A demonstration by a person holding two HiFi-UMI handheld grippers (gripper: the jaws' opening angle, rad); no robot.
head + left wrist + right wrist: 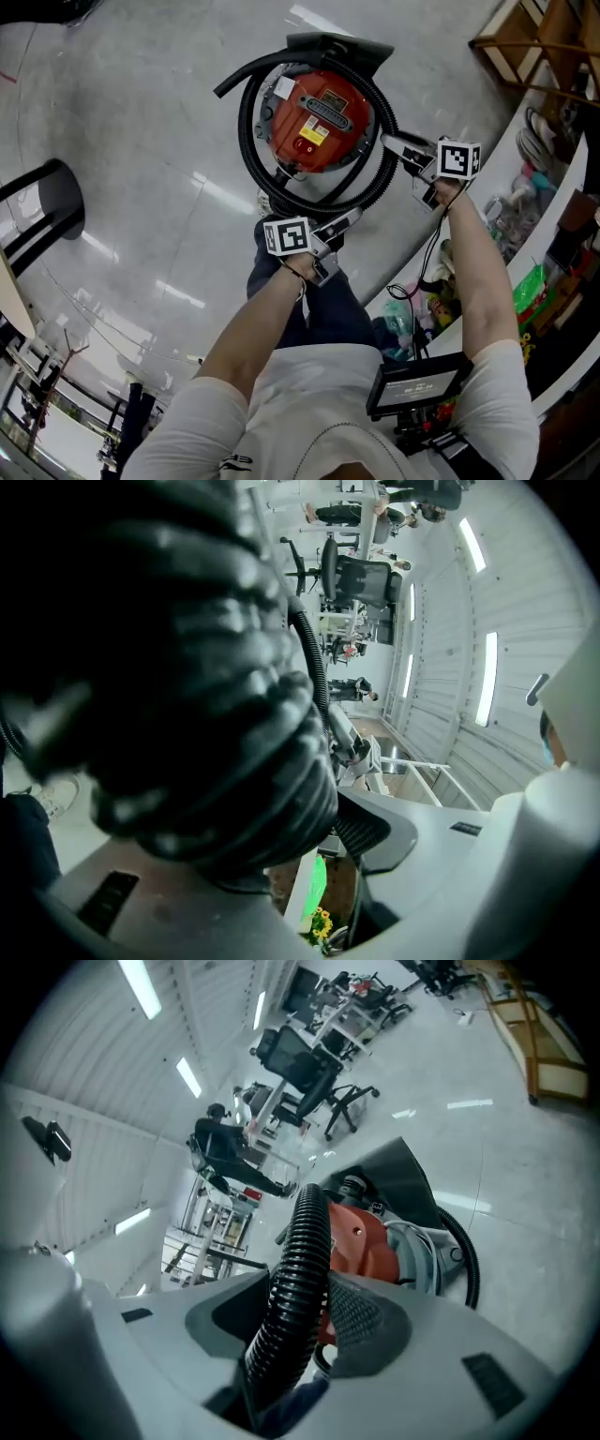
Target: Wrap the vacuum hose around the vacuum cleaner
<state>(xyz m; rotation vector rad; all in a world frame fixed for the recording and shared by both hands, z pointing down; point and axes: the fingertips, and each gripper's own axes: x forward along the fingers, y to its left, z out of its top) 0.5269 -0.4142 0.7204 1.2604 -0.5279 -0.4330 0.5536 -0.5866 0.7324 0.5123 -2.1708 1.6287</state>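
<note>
Left gripper point(339, 228) clamps the hose point(246, 131) on the near side of the vacuum point(314, 117). Right gripper point(391, 145) grips the same hose at the vacuum's right. The springy coil looks loose; a slipping pinch could let it uncoil.

In left gripper view hose point(187, 696) v. close, blurred; covers one pad of left tongs point(291, 850).

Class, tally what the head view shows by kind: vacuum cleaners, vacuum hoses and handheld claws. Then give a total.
vacuum cleaner: 1
vacuum hose: 1
claws: 2 (left claw, right claw)
Total: 4
</note>
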